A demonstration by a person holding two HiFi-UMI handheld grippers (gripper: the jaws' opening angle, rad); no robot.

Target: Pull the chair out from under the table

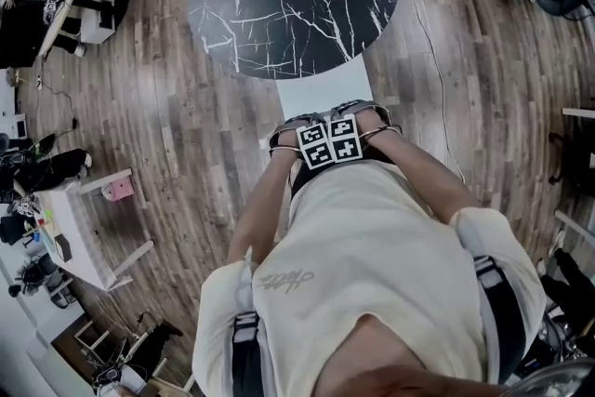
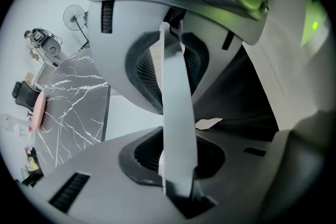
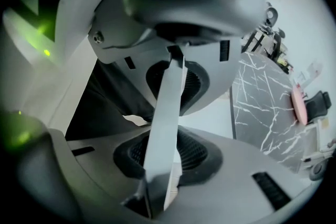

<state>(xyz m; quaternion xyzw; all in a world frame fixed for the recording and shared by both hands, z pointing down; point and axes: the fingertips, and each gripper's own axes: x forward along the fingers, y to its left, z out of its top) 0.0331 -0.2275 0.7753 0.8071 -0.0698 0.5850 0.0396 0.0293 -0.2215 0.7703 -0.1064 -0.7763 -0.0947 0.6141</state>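
White chair (image 1: pixel 316 93) sits partly under black marble table (image 1: pixel 279 5), L gripper (image 2: pixel 176 126) & R gripper (image 3: pixel 164 131) both clamped on its backrest (image 2: pixel 177 86) top, so grip looks done, pull-out to go.

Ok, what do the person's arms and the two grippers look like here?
Cream short T-shirt sleeves, script print by the left shoulder, black buckled straps over both shoulders. The left gripper and right gripper are pale grey moulded plastic with dark ribbed oval pads and a green light on the body. Each carries a cube with black-and-white square markers.
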